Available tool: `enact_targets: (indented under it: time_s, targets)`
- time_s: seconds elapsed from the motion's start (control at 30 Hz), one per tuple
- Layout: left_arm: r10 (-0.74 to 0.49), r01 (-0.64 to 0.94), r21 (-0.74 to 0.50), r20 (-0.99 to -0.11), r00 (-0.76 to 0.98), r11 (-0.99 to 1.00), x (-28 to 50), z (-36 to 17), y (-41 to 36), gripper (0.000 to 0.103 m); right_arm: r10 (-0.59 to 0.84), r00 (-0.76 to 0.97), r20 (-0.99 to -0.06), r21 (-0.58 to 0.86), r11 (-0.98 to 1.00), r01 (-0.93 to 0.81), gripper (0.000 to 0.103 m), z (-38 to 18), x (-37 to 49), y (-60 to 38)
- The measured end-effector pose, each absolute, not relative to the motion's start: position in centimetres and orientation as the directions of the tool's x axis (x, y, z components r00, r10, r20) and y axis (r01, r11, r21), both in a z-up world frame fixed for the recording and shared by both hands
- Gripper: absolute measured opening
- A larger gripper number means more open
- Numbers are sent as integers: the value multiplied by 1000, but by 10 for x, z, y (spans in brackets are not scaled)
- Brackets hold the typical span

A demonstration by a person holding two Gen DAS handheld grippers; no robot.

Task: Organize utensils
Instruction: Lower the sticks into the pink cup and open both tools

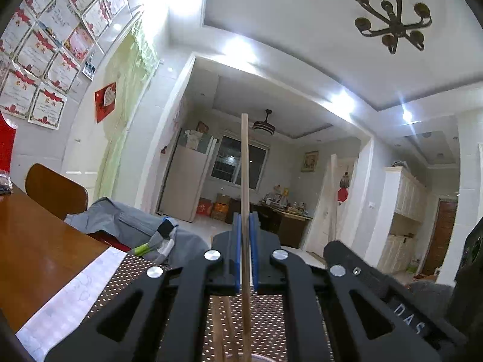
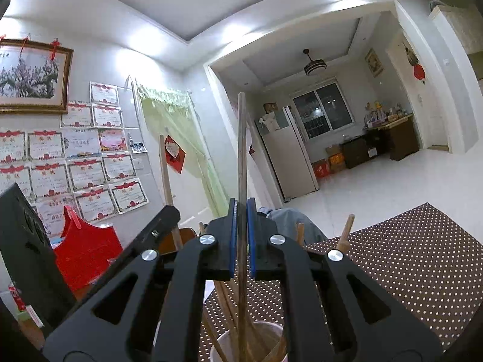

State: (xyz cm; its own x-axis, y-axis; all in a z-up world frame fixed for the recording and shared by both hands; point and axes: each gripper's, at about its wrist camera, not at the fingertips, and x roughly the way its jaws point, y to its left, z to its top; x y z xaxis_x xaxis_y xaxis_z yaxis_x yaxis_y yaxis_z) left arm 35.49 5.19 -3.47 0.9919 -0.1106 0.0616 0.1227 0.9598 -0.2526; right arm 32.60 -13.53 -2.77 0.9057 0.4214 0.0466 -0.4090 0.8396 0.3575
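My left gripper (image 1: 245, 220) is shut on a pale wooden chopstick (image 1: 244, 166) that stands upright between the blue pads, its lower end above the dotted mat (image 1: 126, 274). My right gripper (image 2: 241, 208) is shut on a darker chopstick (image 2: 241, 150), also upright, with its lower end inside a white cup (image 2: 222, 342) that holds several wooden utensils (image 2: 347, 232). The left gripper's black body (image 2: 157, 229) and its chopstick (image 2: 165, 169) show at the left of the right wrist view. The right gripper's body (image 1: 377, 274) shows at the right of the left wrist view.
A brown dotted mat (image 2: 407, 265) covers the wooden table (image 1: 39, 247). A wooden chair (image 1: 54, 190) with grey clothing (image 1: 126, 223) stands behind it. A red box (image 2: 87, 253) and a black device (image 2: 27, 241) sit at the left. A white paper sheet (image 1: 69, 295) lies along the mat.
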Motion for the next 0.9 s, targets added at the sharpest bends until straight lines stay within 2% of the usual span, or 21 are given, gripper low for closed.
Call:
enact_targets:
  time_s: [0.47,0.6,0.9]
  targets:
    - [-117,106,-221,-37,992,969,355,-55,52,7,400,914,67,308,863,-400,7,-31,318,-133]
    - [-118,102,-250,-47,992,963,348,-55,58,21,386,917,96,301,867,-397,7,-28,312,-134]
    - [-91,67,-241,-90,992,968,333,-46,69,24,390,917,88,285,872,-398,7,-27,302,-130]
